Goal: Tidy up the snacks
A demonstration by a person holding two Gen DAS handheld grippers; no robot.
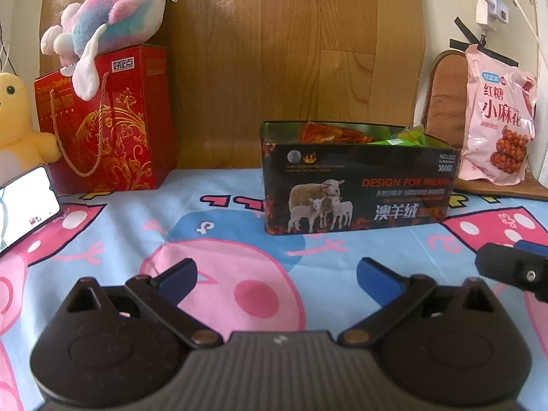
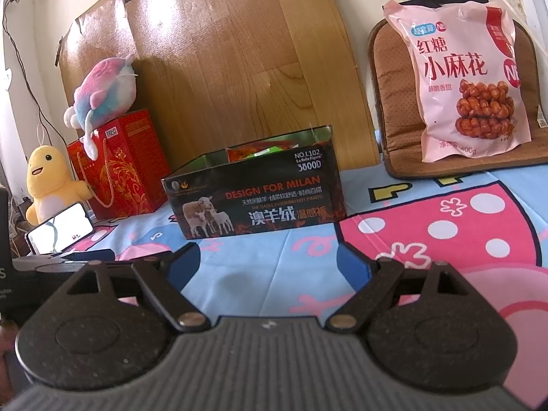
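A black box with sheep pictures [image 1: 356, 188] stands open on the cartoon sheet, with orange and green snack packets [image 1: 328, 133] inside; it also shows in the right wrist view [image 2: 253, 198]. A large pink snack bag [image 1: 496, 116] leans on a brown seat cushion at the right, also in the right wrist view [image 2: 469, 78]. My left gripper [image 1: 277, 277] is open and empty, low over the sheet in front of the box. My right gripper [image 2: 270, 263] is open and empty, in front of the box; its tip shows at the right edge of the left wrist view [image 1: 513, 267].
A red gift bag [image 1: 106, 120] with a pink-blue plush [image 1: 109, 17] on top stands at the left. A yellow plush [image 1: 17, 120] and a lit phone [image 1: 24, 202] are beside it. A wooden board [image 1: 291, 51] lines the back wall.
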